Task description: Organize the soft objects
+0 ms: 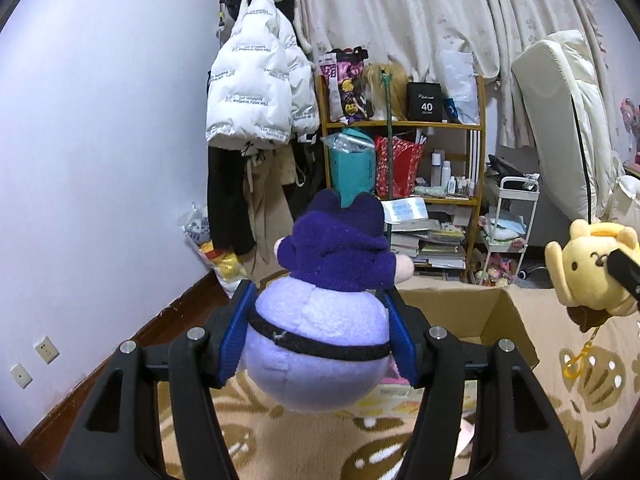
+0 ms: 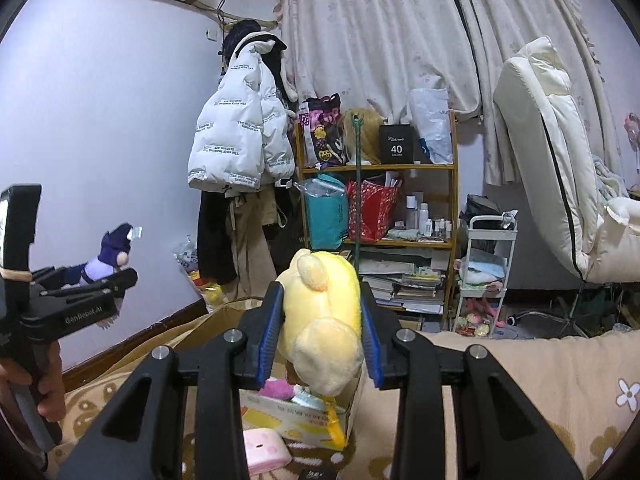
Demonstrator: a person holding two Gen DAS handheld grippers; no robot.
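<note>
Clamping a purple plush toy (image 1: 320, 332) between its blue pads, the left gripper (image 1: 320, 336) is partly closed around the toy's pale round body, which bulges between the two fingers and hangs clear above the patterned beige blanket (image 1: 580, 420). The toy wears a dark purple knitted hood and a black band around its middle. Beyond it an open cardboard box (image 1: 500, 320) sits on the blanket, toward the far edge. The right gripper (image 2: 318, 332) is likewise narrowly closed on a yellow plush toy (image 2: 320, 312), squeezed from both sides and held in the air over a smaller open carton (image 2: 312, 416) holding a pink fluffy item and some packets; a yellow loop dangles from the toy. A pink case (image 2: 266, 452) lies on the blanket just beside that carton. A person's hand (image 2: 48, 392) grips the handle of the left tool. Against the far wall stand a wooden shelf (image 1: 476, 152), a white puffer jacket (image 1: 256, 84) hanging, and a floral curtain (image 1: 400, 16).
</note>
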